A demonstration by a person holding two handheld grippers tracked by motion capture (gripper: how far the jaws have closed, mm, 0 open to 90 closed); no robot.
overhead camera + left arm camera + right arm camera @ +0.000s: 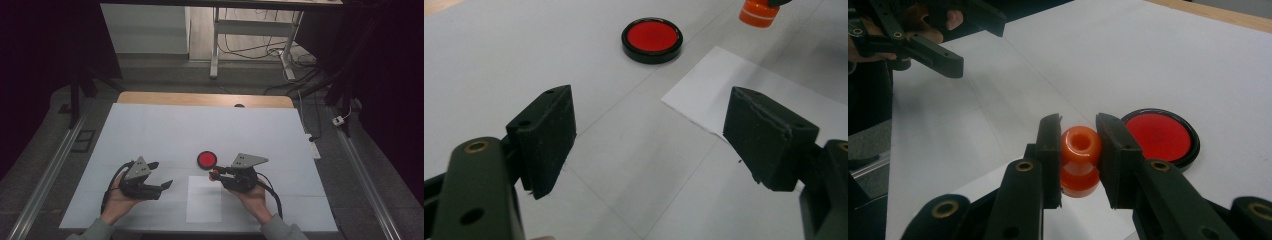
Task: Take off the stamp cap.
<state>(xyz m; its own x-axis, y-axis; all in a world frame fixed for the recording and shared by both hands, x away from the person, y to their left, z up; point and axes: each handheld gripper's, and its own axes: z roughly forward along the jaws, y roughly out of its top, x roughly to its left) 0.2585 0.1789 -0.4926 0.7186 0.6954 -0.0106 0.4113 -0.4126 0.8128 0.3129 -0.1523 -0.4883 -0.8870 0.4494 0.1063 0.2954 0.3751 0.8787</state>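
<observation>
Stamp: small orange stamp [1079, 160] with a waisted handle, held off the tabletop between the jaws of the right claw; in the left gripper view its lower end [760, 12] shows orange with a pale band.
Right claw: right claw [216, 175] clamped on the stamp at its narrow waist, jaws pressing both sides; it sits just beside the ink pad and at the far edge of the paper.
Ink pad: round black tray with a red pad [206, 159], lid off, flat on the tabletop, apart from the stamp.
Paper: white sheet [204, 200] lying flat near the person's edge, between the two hands; no printed mark can be made out on it.
Left claw: left claw [161, 175] with jaws spread wide, nothing between them, held off to the side of the paper.
Tabletop: white surface [165, 130], wooden strip at the far edge.
Progress, judged: stamp is picked up and secured. Whether it has been inked cannot be told. Pressing onto the paper appears outstanding.
</observation>
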